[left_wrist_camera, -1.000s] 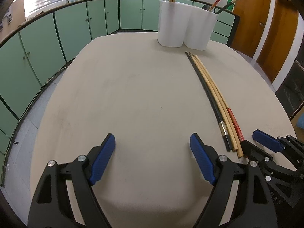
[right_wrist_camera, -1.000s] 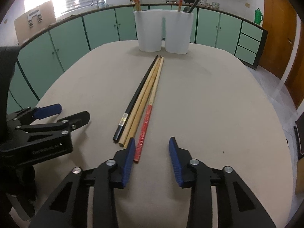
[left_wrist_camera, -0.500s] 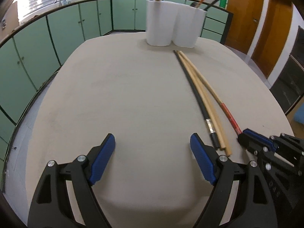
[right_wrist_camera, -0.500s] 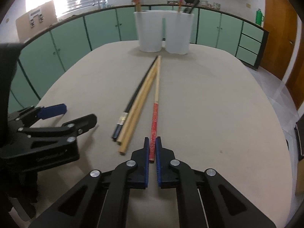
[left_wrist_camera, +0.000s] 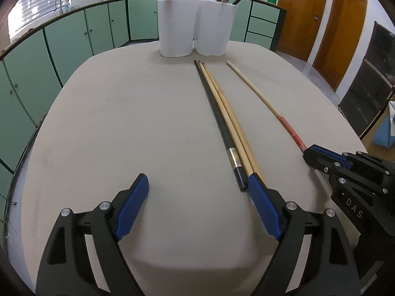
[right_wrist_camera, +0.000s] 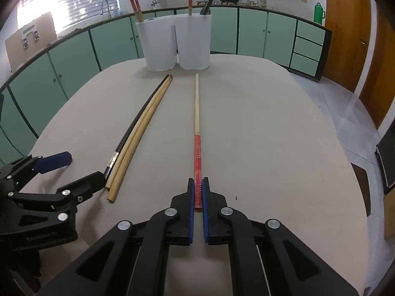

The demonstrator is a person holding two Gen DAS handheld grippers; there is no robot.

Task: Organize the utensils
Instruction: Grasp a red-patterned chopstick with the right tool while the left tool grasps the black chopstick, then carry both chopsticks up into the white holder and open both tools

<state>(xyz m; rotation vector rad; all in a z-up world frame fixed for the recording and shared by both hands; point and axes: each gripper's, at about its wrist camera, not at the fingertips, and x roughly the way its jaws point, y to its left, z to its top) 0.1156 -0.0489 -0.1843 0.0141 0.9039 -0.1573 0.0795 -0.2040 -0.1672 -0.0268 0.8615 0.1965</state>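
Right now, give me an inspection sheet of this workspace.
Surface: beige oval table, bare apart from the items below.
Job's things: red-handled wooden chopstick; black chopstick with silver band beside two plain bamboo chopsticks; white two-compartment plastic holder at the far end, chopsticks standing in both compartments.
Clutter: nothing seen.
Grippers: right gripper fingers shut on the red handle; left gripper open, near the bamboo ends.
Cables: nothing seen.
Surroundings: green kitchen cabinets, wooden doors.

Matt beige table; pale wooden chopsticks; glossy black chopstick with metallic band; smooth white plastic holder.
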